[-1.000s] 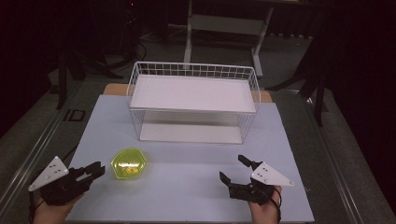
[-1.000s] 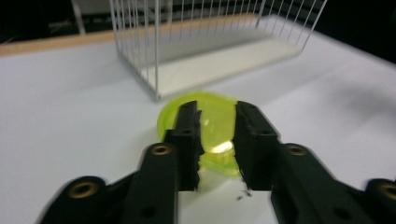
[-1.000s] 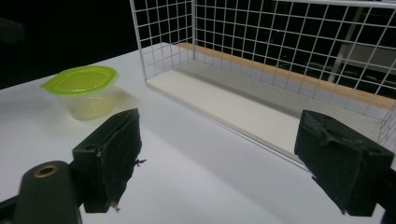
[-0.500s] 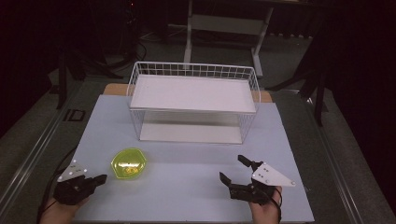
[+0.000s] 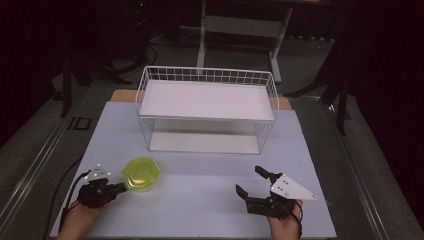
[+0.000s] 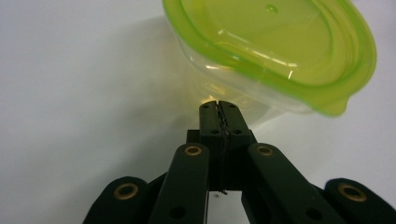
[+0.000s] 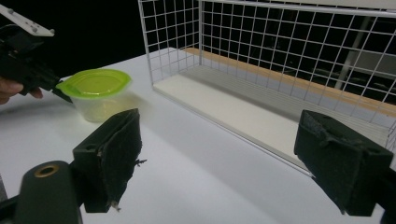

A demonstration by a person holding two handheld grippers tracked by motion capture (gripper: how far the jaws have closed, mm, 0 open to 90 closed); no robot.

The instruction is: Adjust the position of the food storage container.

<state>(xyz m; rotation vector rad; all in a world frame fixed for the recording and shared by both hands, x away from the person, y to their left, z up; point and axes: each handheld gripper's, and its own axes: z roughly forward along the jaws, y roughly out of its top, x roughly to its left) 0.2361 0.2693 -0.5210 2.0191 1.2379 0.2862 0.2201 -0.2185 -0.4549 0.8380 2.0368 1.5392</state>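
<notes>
The left tongs (image 5: 116, 188) are held low over the desk (image 5: 200, 170), jaws pressed together, tips just beside the green-lidded tub (image 5: 141, 173). The right tongs (image 5: 252, 182) are spread wide, pointed toward the wire basket (image 5: 207, 107) ahead.

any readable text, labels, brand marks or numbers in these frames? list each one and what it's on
"ID": large pale letters on the dark floor strip left of the table, high view.

Nothing else reads. No print can be made out on the green-lidded container, the wire basket rack, the left gripper or the right gripper.
</notes>
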